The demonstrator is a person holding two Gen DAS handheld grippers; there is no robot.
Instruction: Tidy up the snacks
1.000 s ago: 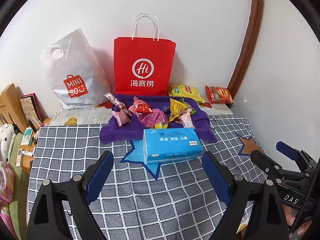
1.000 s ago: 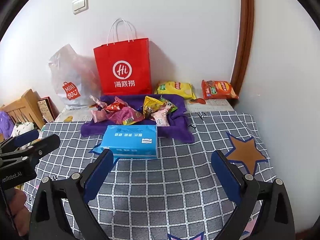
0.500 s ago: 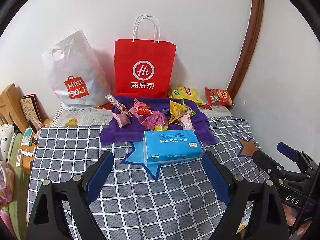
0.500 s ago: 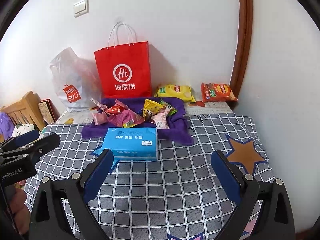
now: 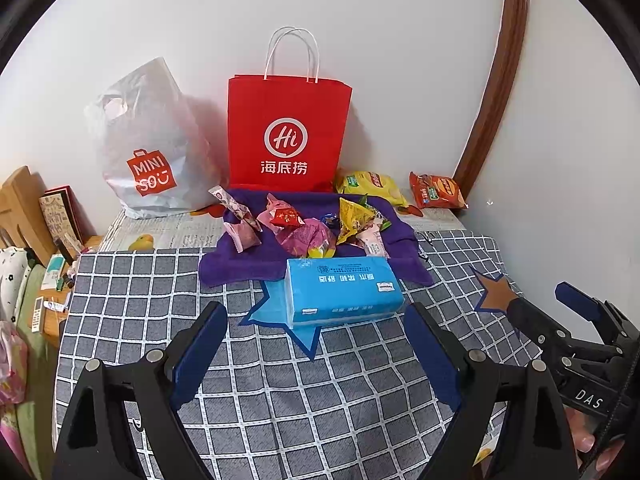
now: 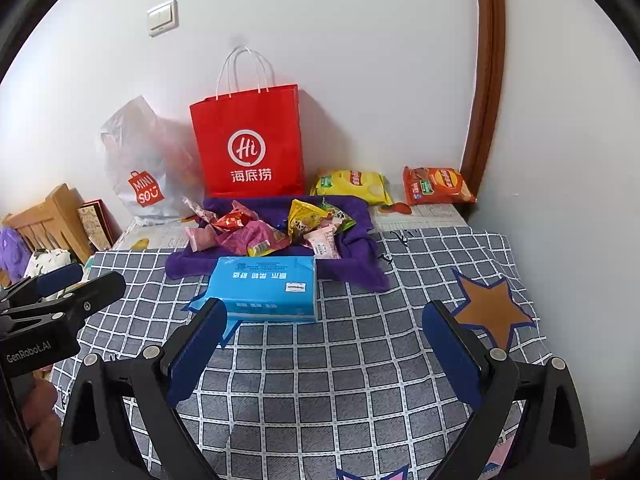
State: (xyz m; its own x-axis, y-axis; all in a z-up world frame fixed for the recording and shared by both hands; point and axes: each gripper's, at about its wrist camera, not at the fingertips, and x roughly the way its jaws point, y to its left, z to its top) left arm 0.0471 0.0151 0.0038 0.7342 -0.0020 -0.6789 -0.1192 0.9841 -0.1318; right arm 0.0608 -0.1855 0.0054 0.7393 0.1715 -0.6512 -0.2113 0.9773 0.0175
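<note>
Several small snack packets lie heaped on a purple cloth at the back of the checked table. A yellow chip bag and a red-orange chip bag lie by the wall. A red paper bag stands upright behind the cloth. My left gripper is open and empty above the table's near part. My right gripper is open and empty too; it also shows at the right of the left wrist view.
A blue tissue pack lies in front of the cloth. A white Miniso plastic bag stands at the back left. Wooden items and books crowd the left edge. Walls close the back and right.
Both views have drifted slightly: the scene sits a little lower in frame than before. Nothing on the table has moved. Both grippers stay open.
</note>
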